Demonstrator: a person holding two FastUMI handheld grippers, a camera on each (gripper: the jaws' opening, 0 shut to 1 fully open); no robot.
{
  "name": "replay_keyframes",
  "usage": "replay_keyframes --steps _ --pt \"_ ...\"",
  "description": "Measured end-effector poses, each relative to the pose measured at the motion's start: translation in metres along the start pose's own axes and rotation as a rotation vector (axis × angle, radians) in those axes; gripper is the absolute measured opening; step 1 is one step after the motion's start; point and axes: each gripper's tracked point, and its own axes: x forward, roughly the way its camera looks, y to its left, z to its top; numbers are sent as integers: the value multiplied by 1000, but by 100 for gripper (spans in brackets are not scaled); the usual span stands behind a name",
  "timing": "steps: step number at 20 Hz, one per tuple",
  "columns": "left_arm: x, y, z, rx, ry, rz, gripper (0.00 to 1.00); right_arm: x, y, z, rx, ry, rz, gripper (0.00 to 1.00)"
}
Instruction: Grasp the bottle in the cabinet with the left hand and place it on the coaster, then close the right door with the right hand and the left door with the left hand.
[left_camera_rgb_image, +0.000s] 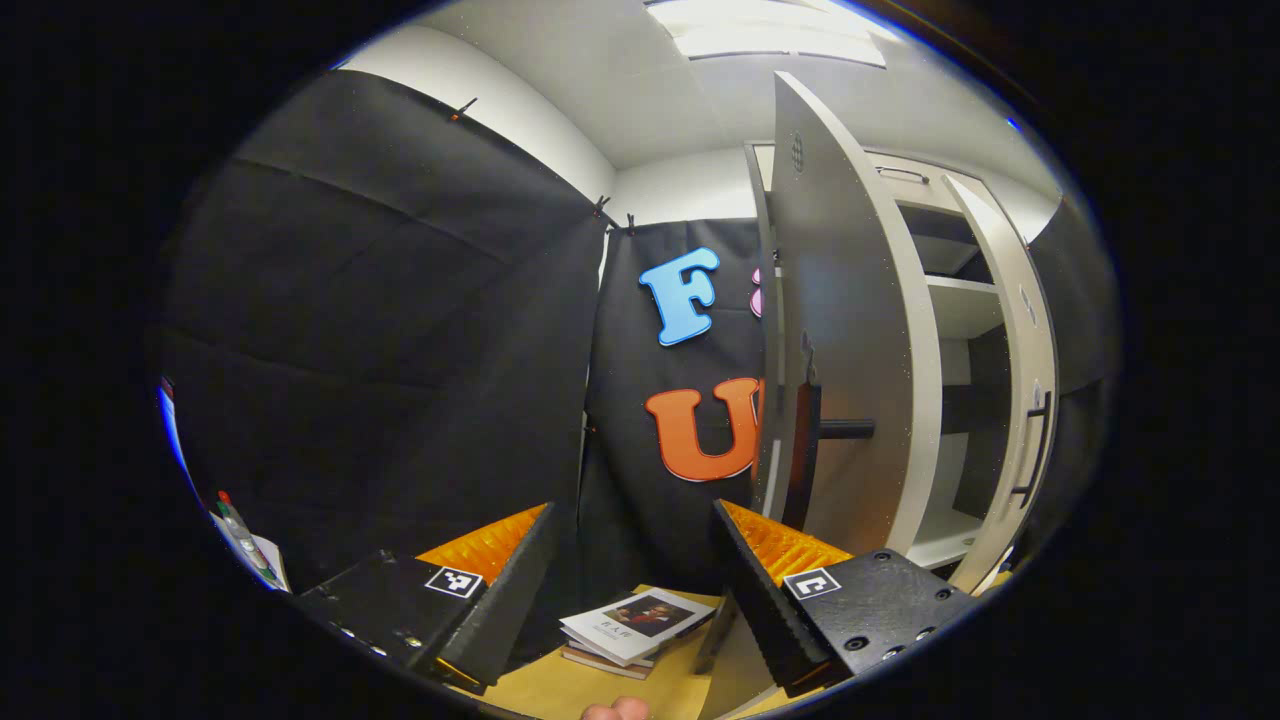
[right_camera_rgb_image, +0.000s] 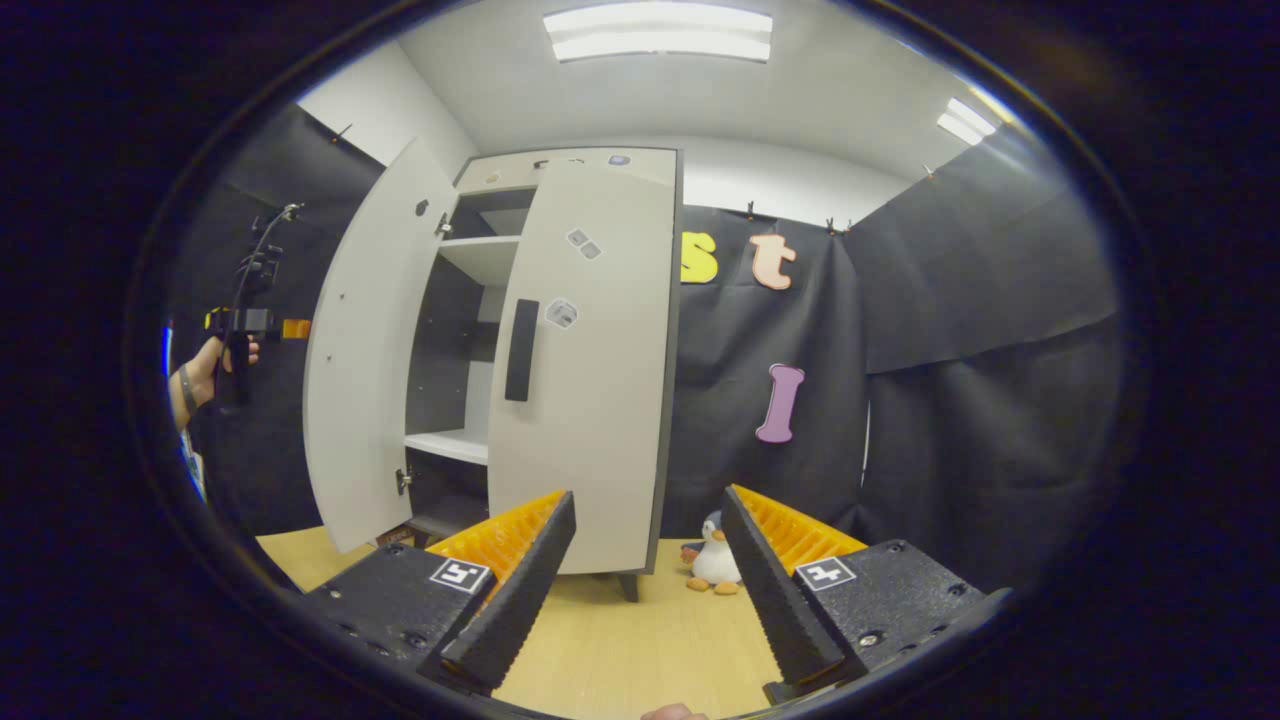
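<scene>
Both sets of fingers stand wide apart with nothing between them: left gripper (left_camera_rgb_image: 630, 600) is pointed past the outer face of the left door (left_camera_rgb_image: 850, 330), right gripper (right_camera_rgb_image: 648, 590) faces the cabinet (right_camera_rgb_image: 560, 350) from the front, well back from it. Right door (right_camera_rgb_image: 590, 370) looks nearly shut, though a gap remains on its hinge-free edge; left door stands wide open. In the right gripper view the left gripper, and the hand (right_camera_rgb_image: 205, 370) holding it, sits just outside that open door. My read: bottle step is likely done and we're in the door-closing phase, right door first. Next move calls for the right gripper to come forward and press the door panel near its dark handle (right_camera_rgb_image: 520, 350) until flush, then the left gripper pushes its door from the outer face. Unknowns: bottle and coaster can't be located; the shelves (right_camera_rgb_image: 455, 445) I can see look bare, but the lower cabinet interior is dark and partly blocked by the doors. Worktop (left_camera_rgb_image: 600, 690) is cut off at the bottom; books (left_camera_rgb_image: 635, 625) lie on it, and a penguin toy (right_camera_rgb_image: 715, 565) sits by the cabinet foot.
</scene>
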Motion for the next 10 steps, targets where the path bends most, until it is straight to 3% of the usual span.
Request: replay_keyframes --steps 3,7,8,10 --pt "-10 -42 2 13 -18 -44 94 0 1 4 -5 -4 3 96" --pt "-8 -115 -8 -28 -10 -186 94 -4 -6 7 -15 -8 -9 96" --pt "-5 -121 -7 -22 -19 -179 99 -6 -8 8 -15 -6 -14 96" --pt "-8 -124 0 -2 -50 -155 96 -13 -13 6 -15 -5 -27 96"
